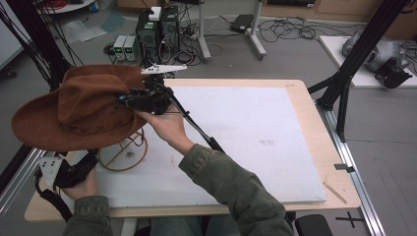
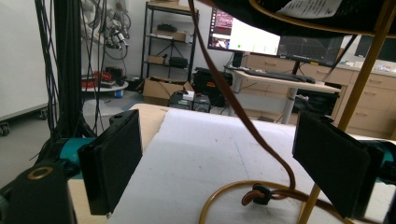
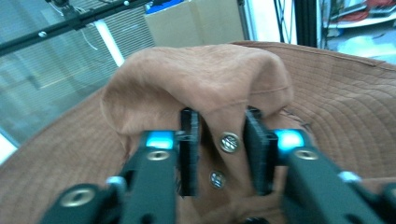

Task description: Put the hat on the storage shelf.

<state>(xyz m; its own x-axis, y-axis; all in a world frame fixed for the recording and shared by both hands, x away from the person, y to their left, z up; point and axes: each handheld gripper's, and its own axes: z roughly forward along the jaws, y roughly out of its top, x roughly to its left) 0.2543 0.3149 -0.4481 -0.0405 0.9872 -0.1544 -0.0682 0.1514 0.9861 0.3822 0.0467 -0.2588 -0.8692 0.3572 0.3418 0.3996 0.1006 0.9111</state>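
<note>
Right hand-held gripper point(image 3: 219, 149) — hat point(image 3: 205, 79) rivets up close

The hat point(image 1: 83, 105) sits on top of the wire stand point(image 1: 123, 155) at the left part of the table point(image 1: 314, 123), over the left edge of the mat point(image 1: 246, 132). The right gripper point(image 1: 129, 100) is at the hat's crown, a fold of it between the jaws. The left gripper point(image 1: 64, 169) lies below the brim, at the near left corner, beside the stand's base ring
</note>
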